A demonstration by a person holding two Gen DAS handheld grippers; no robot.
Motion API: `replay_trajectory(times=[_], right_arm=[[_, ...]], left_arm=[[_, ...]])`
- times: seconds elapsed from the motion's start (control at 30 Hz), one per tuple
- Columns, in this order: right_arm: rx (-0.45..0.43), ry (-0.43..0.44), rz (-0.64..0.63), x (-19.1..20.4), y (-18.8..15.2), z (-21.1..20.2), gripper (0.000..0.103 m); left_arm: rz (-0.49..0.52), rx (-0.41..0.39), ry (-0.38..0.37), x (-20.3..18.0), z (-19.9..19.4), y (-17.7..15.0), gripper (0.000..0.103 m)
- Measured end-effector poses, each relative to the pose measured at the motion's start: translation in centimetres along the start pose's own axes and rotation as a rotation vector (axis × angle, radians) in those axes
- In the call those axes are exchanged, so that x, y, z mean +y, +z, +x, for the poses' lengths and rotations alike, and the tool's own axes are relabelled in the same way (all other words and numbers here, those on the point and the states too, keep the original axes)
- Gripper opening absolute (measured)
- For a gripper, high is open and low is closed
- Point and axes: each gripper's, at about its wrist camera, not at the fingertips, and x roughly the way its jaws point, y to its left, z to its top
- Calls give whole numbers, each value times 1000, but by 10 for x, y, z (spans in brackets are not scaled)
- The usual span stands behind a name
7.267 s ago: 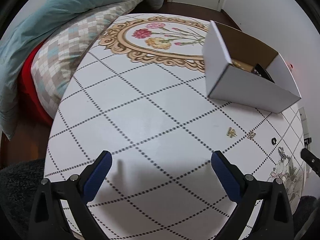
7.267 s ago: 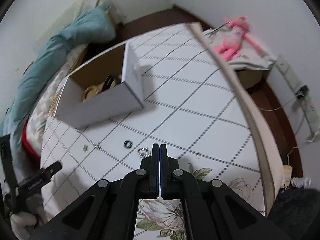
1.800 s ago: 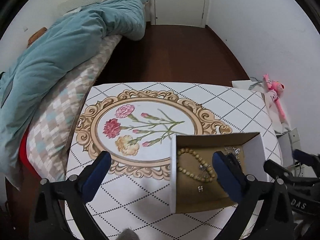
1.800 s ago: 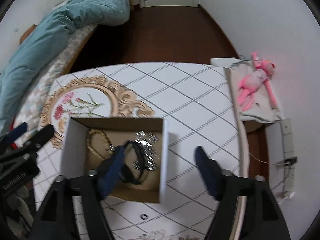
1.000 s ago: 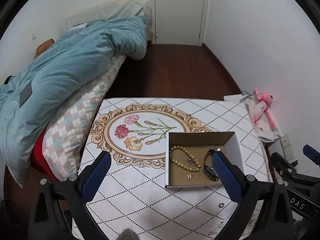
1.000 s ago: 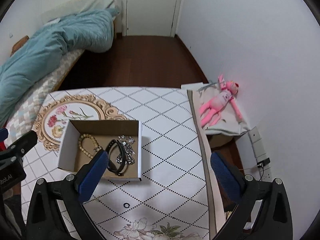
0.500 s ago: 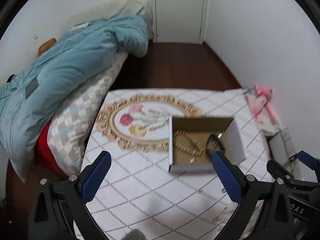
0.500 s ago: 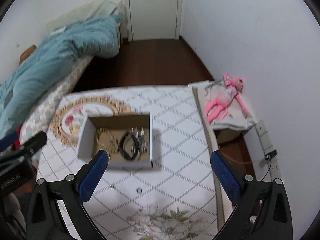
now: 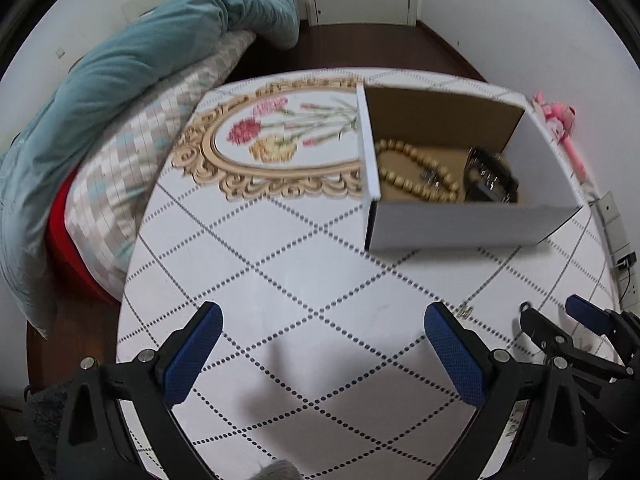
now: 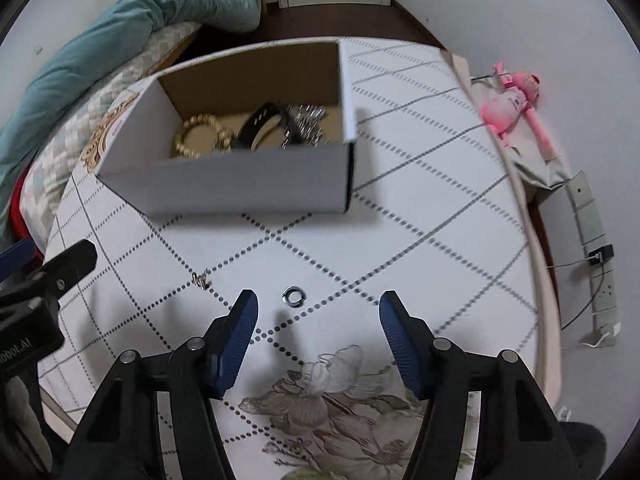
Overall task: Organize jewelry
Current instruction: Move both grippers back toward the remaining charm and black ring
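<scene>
The open white cardboard box (image 10: 248,184) sits in the upper middle of the right wrist view, on the white table (image 10: 420,208) with its dotted diamond pattern. Inside lie a tan beaded bracelet (image 10: 200,136), a black band (image 10: 264,120) and a silvery chain piece (image 10: 306,120), crowded together at the box's far side. Low in the frame, the right tool (image 10: 316,320) is spread wide and empty, and a small silver ring (image 10: 293,295) lies on the table just ahead of its gap. A small metal earring (image 10: 200,280) lies left of the ring (too small to tell its form). The left tool (image 9: 322,340), equally wide open, holds nothing. A pink plush toy (image 10: 514,100) lies at the right edge, a teal quilt (image 9: 132,64) on the bed at upper left.
</scene>
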Motion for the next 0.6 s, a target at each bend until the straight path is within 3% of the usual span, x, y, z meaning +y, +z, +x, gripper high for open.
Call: replay_trajectory(times=[0.07,0.1,0.2,0.23,0.27,0.6], right_arm=[[12,5,-5,3,-2,9,55],[16,1,-10,5,-3,12,43],[-20,-39,-47,11,-6,10,25],[-31,-44,-54,12,-7,9,9],[-31,-43,-52,12,-7,9,2],[-60,-10,73,-30,-9,-11,0]], left_arm=[[1,15,2,0,6,-3,103],[2,18,0,-1,8,-4,103],[9,25,-1,-5,12,-6,103],[10,27,-4,-7,13,-7,103],[11,31,-5,-9,14,-8,103],[76,24,-94,-53,17,-12,102]])
